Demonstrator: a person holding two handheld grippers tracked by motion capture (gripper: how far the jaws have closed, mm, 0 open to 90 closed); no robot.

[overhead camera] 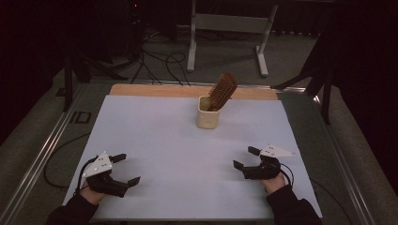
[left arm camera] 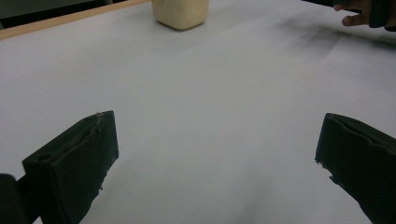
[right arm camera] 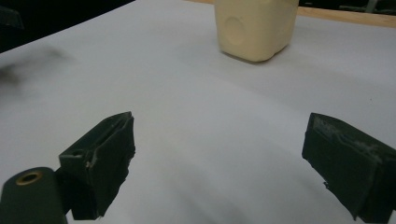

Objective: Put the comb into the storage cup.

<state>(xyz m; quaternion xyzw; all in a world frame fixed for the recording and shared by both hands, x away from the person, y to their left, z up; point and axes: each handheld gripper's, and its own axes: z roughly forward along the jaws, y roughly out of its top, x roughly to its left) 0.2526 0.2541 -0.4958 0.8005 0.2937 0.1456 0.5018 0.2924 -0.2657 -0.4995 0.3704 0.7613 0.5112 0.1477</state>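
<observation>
- The cream cup (overhead camera: 207, 114) is standing upright on the white table sheet (overhead camera: 164, 140), toward the sheet's far edge and roughly midway across it.
- The wooden hairbrush (overhead camera: 222, 90) is sitting handle-down inside the cup, with its bristled head leaning out over the cup's right rim.
- The left gripper (overhead camera: 126, 169) is resting low over the sheet, well apart from the cup, on the near left of it. Its jaws are standing wide apart and are gripping nothing.
- The right gripper (overhead camera: 246, 157) is resting low over the sheet, well apart from the cup, on the near right of it. Its jaws are likewise spread wide, with nothing between them.
- In the left gripper view, the cup's base (left arm camera: 180, 13) is showing far ahead, left of centre, with bare sheet between the jaws.
- In the right gripper view, the cup's body (right arm camera: 256, 27) is showing ahead, right of centre, again with bare sheet between the jaws.
- Beyond the cup, a strip of wooden tabletop (overhead camera: 155, 90) is showing past the sheet's far edge.
</observation>
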